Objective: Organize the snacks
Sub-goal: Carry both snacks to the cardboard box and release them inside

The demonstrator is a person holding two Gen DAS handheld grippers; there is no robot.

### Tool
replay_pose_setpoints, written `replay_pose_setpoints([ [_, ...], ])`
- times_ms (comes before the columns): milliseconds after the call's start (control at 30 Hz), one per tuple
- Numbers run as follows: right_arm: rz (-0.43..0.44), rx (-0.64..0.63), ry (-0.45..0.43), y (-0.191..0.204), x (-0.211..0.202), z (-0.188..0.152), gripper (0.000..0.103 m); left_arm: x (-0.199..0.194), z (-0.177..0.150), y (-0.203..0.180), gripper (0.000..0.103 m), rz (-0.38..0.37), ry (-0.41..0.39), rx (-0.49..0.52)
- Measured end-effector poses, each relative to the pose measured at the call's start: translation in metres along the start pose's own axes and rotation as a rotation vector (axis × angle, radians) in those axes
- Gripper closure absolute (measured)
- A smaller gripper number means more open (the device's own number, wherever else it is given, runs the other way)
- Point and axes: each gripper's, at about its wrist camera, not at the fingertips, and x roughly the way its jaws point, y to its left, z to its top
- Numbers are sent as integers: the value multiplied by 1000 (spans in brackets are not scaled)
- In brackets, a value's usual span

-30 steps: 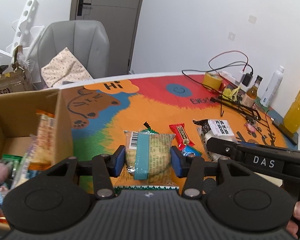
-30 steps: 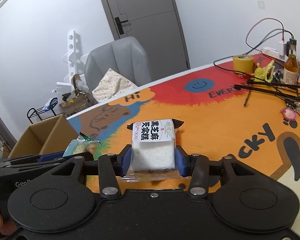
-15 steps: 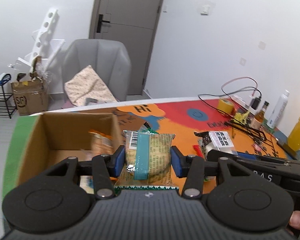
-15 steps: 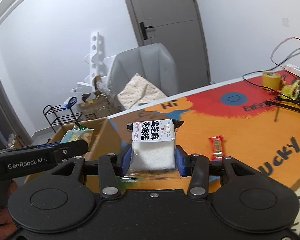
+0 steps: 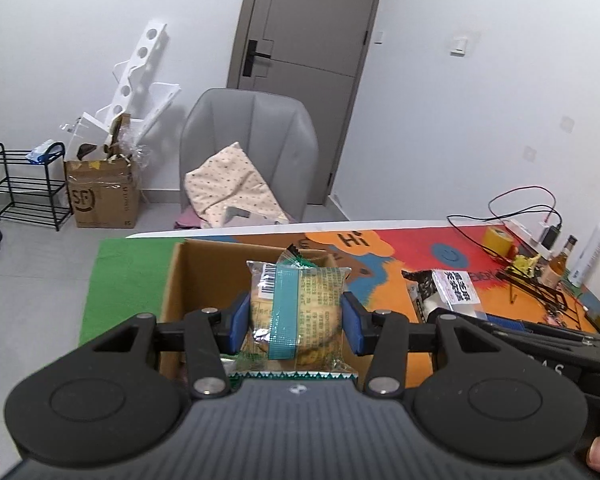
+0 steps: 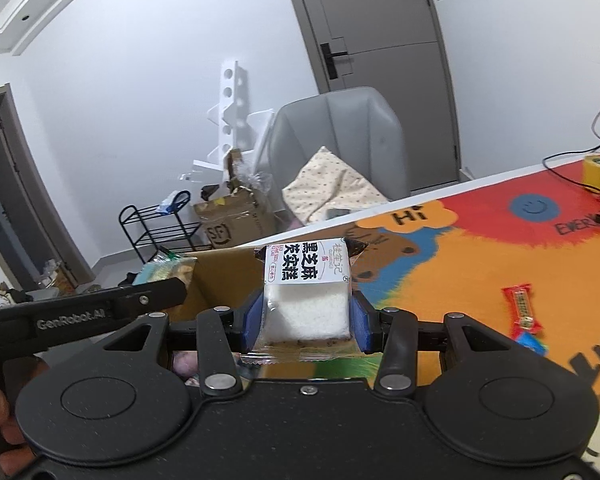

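The left gripper [image 5: 296,322] was clamped on a clear-wrapped biscuit pack [image 5: 296,308], its blue pads pressing the pack's two long sides so that the wrapper stood upright between them. It hung over the open cardboard box [image 5: 188,276], which sat at the corner of the table [image 5: 416,248]; the pack was held there, most likely, so that it could be let go straight down into the box. The right gripper [image 6: 306,322] gripped a white rice cake pack [image 6: 306,292] the same way, pads tight against its sides with the label facing the camera. That pack was just beside the box, near its right wall, and seemingly waiting its turn.

The two grippers were close together, the left tool's arm crossing the right camera's view just beside the box. The box mouth looked wide enough for one pack at a time, so releasing both together risked a knock against the wall. Other snacks already lay in the box bottom. A red candy bar [image 6: 522,308] lay flat on the table, well apart from the box, with open mat around it for a later pick-up.
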Motion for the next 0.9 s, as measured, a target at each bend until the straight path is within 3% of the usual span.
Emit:
replay_pose_setpoints([
  [500, 45, -11, 47, 19, 40, 6, 60, 39, 11, 46, 53, 25, 31, -82],
  [900, 120, -2, 85, 45, 71, 13, 58, 18, 8, 77, 52, 85, 23, -140],
])
